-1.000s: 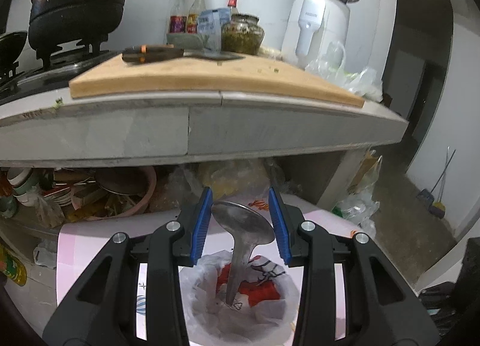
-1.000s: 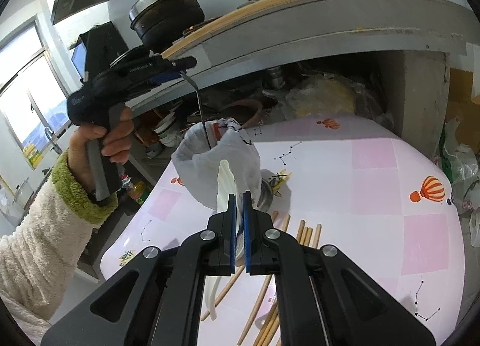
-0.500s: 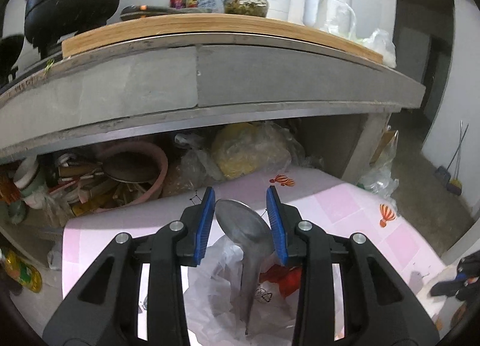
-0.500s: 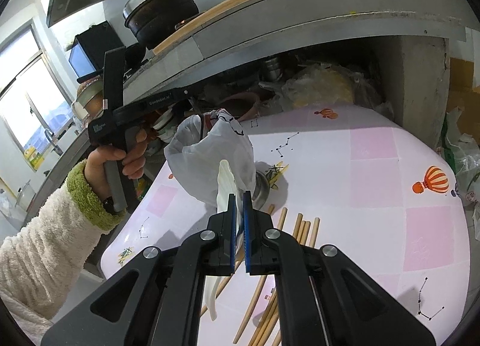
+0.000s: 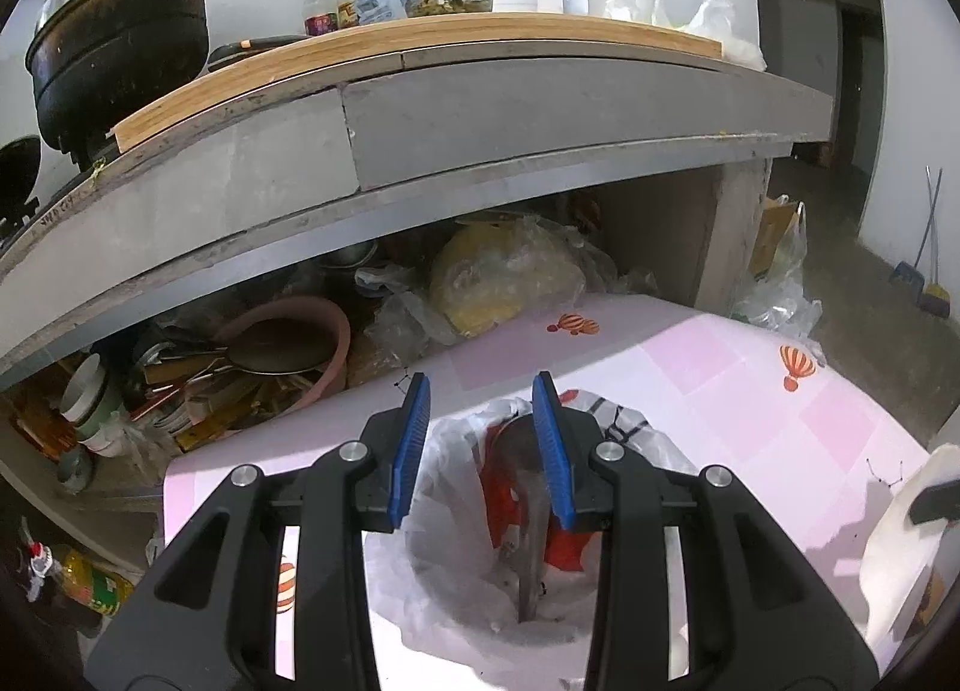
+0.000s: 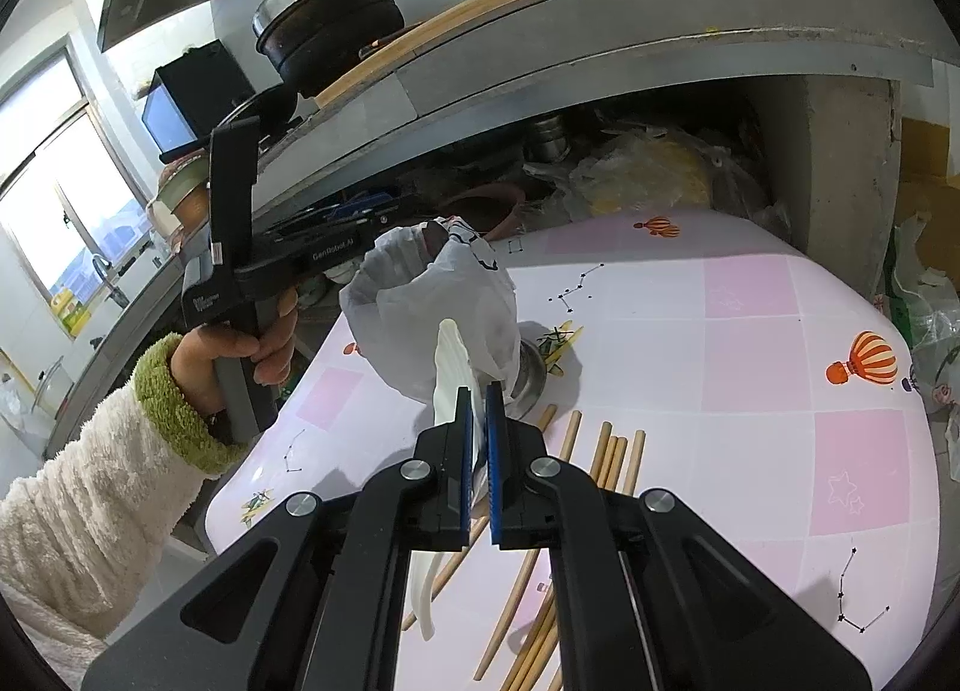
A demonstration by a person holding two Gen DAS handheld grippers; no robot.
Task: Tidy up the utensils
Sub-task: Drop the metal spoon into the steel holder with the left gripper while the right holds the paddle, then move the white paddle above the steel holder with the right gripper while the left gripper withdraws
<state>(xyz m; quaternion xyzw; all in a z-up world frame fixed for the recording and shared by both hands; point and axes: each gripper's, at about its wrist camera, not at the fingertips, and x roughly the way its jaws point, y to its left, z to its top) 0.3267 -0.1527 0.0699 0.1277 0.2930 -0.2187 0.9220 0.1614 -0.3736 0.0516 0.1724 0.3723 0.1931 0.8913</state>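
Observation:
A metal spoon (image 5: 531,517) stands handle-down inside a cup lined with a white plastic bag (image 5: 444,541), leaning right, its bowl partly behind my right finger. My left gripper (image 5: 480,439) hovers just over the bag's mouth, open, with no spoon between the blue pads. In the right wrist view the left gripper (image 6: 384,214) reaches the top of the bag (image 6: 432,301). My right gripper (image 6: 478,451) is shut on a white spoon (image 6: 453,367), held upright in front of the bag. Several wooden chopsticks (image 6: 612,451) lie on the pink tablecloth (image 6: 750,331) beneath it.
A concrete counter (image 5: 480,109) overhangs the table's far side. Under it sit a pink basin (image 5: 288,325) of kitchenware and crumpled plastic bags (image 5: 504,283). A black pot (image 5: 114,37) stands on top. A cream sleeve (image 6: 90,481) fills the left of the right wrist view.
The left gripper has sunk toward the bag and rolled a little. The metal spoon's bowl, earlier between its pads, now sits lower inside the bag. The right gripper has not moved.

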